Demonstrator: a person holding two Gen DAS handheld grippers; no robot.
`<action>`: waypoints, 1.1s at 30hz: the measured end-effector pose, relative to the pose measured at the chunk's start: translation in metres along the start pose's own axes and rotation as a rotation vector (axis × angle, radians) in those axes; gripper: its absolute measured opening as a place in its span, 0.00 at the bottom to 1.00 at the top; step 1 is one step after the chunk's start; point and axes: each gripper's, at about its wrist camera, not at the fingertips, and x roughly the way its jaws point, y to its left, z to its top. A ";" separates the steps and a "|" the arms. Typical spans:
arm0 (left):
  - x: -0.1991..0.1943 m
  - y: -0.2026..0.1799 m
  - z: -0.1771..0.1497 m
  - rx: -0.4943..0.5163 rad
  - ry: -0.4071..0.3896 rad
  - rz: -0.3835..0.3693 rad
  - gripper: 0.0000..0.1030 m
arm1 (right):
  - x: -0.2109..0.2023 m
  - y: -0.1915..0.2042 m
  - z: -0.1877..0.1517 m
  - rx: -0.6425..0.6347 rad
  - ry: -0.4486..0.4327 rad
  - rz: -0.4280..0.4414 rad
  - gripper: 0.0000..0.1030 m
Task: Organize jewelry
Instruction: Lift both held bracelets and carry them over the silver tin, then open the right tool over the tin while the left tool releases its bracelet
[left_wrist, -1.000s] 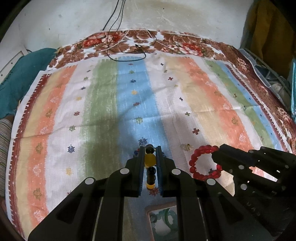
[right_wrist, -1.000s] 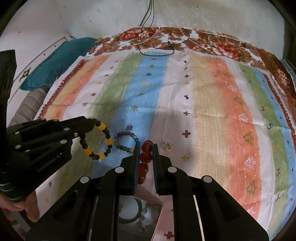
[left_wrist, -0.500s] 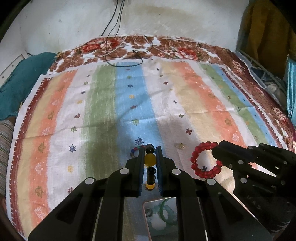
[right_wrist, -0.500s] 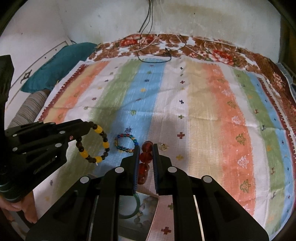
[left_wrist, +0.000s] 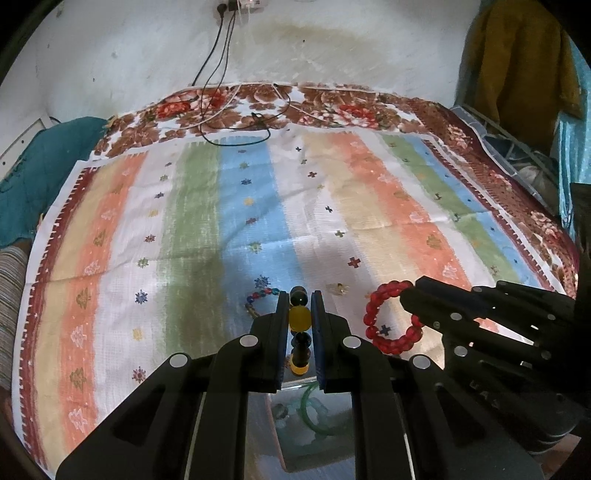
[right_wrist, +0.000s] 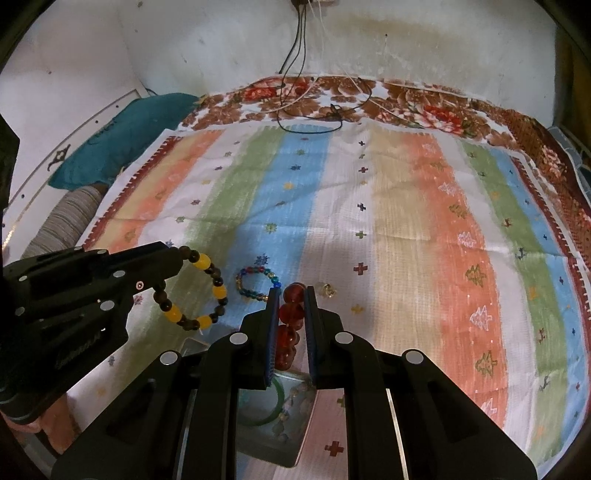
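Observation:
My left gripper (left_wrist: 299, 297) is shut on a yellow-and-dark bead bracelet (left_wrist: 299, 319), which hangs as a ring (right_wrist: 207, 295) in the right wrist view. My right gripper (right_wrist: 291, 291) is shut on a red bead bracelet (right_wrist: 290, 314); its loop (left_wrist: 391, 319) shows in the left wrist view. Both bracelets hang above the striped cloth (left_wrist: 192, 221). A small multicoloured bead bracelet (right_wrist: 256, 282) lies flat on the cloth between the two grippers. A small gold earring (right_wrist: 327, 290) lies just right of the right fingertips. Below the fingers sits a clear box (right_wrist: 295, 435) with a green bangle (right_wrist: 271, 413) and beads inside.
The striped cloth covers a bed with a brown floral border (right_wrist: 406, 99). Black and white cables (left_wrist: 236, 125) trail across the far edge from a wall socket. A teal pillow (right_wrist: 122, 140) and a striped cushion (right_wrist: 62, 225) lie at the left. Yellow clothing (left_wrist: 517, 59) hangs at the right.
Both grippers have risen and drawn back with their bracelets still held; more wall and the box below show now. The multicoloured bracelet and earring stay on the cloth.

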 end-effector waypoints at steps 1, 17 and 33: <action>-0.002 -0.001 -0.001 0.001 -0.002 -0.002 0.11 | -0.001 0.000 -0.001 -0.001 -0.001 0.001 0.14; -0.026 -0.016 -0.018 0.011 -0.022 -0.030 0.11 | -0.024 0.010 -0.017 -0.032 -0.019 0.018 0.14; -0.044 -0.024 -0.039 0.029 -0.036 -0.021 0.11 | -0.038 0.012 -0.036 -0.024 -0.013 0.032 0.14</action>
